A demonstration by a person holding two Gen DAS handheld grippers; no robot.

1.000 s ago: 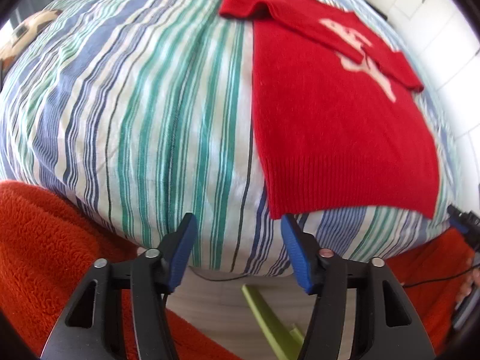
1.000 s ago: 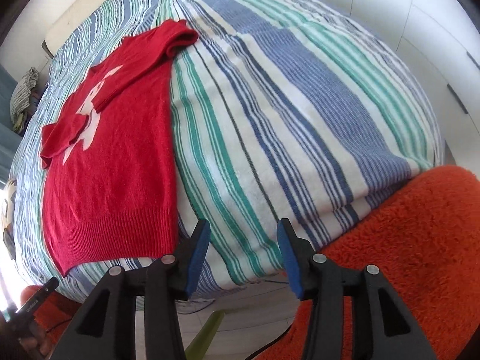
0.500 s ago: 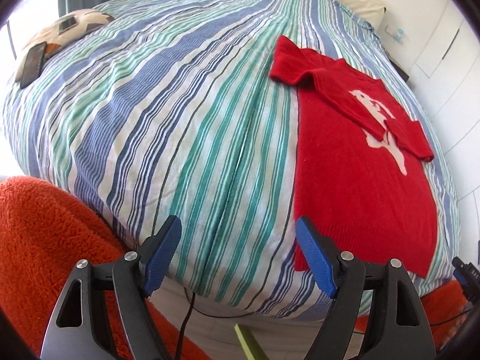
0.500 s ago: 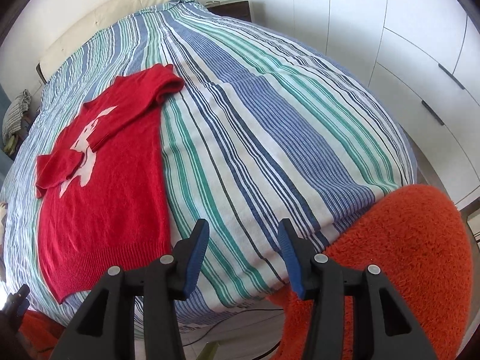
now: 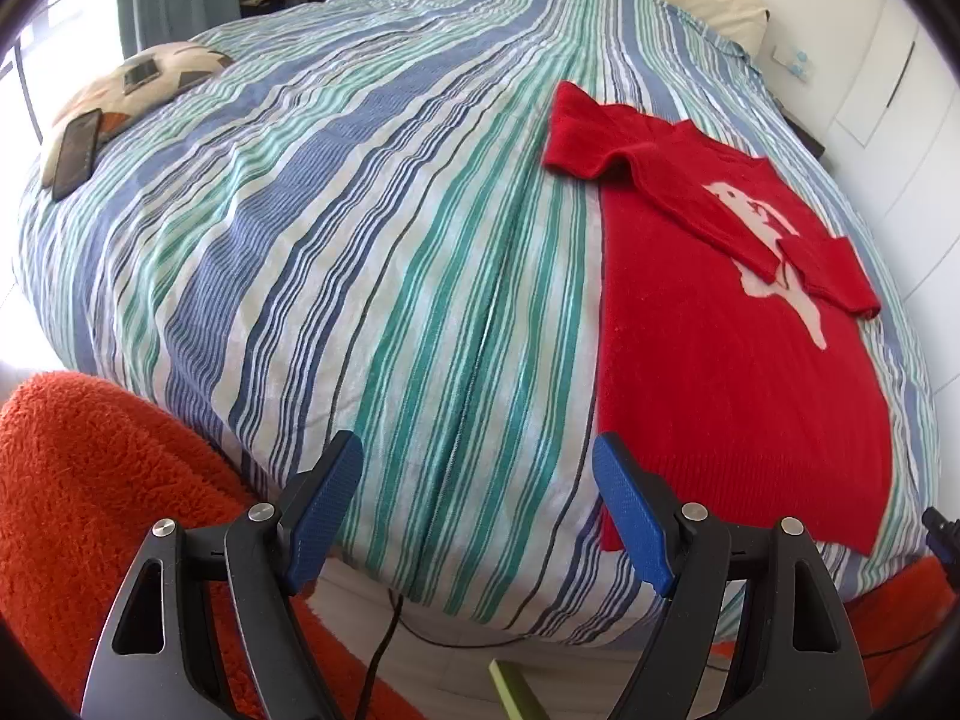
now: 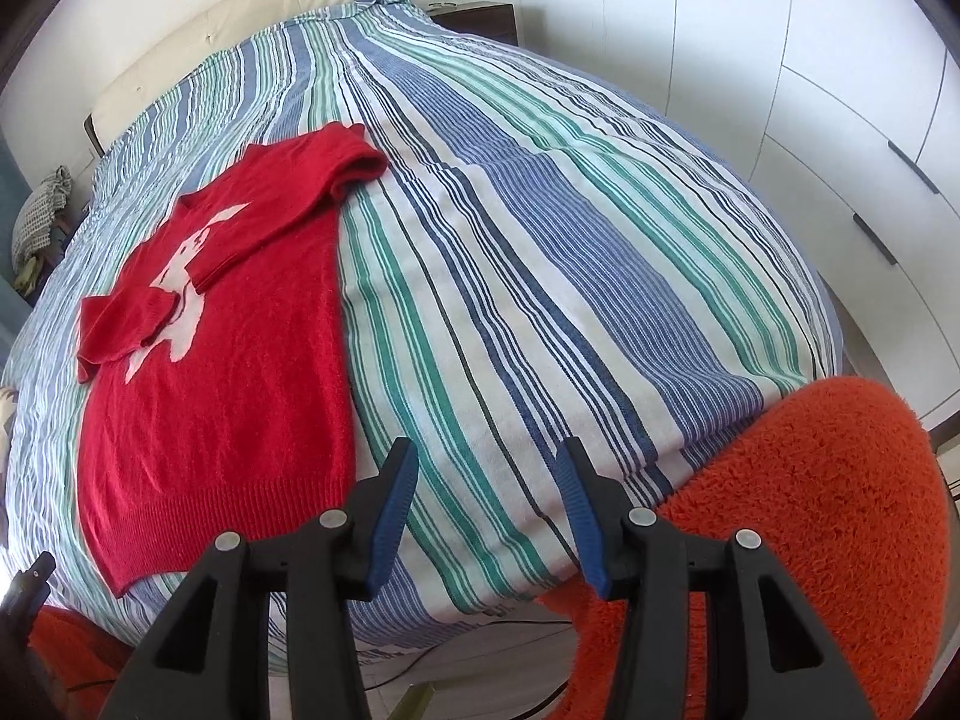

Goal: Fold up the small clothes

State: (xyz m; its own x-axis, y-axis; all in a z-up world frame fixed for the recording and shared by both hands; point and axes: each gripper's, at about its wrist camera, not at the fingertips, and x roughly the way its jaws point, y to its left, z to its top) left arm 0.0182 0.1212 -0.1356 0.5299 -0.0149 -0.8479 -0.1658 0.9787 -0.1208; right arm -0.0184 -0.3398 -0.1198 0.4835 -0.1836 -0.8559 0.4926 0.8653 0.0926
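Note:
A small red sweater (image 5: 738,360) with a white animal figure lies flat on the striped bedspread, both sleeves folded across its front, its ribbed hem toward me. In the right wrist view the sweater (image 6: 222,360) sits at the left. My left gripper (image 5: 477,450) hovers over the bed's near edge, open wide, nothing between its blue pads; the sweater's hem corner is just beyond its right finger. My right gripper (image 6: 487,453) hangs to the right of the sweater, open over bare bedspread, holding nothing.
The striped bedspread (image 6: 570,228) covers a large bed with a cream headboard (image 6: 240,36). A ball-patterned cushion (image 5: 138,90) with a phone (image 5: 75,150) lies far left. White wardrobe doors (image 6: 840,90) stand to the right. Orange fluffy fabric (image 6: 810,510) fills the near corners.
Both views have tilted upward, showing more of the bed and the headboard. The left gripper's jaws have spread wider. The sweater has not moved.

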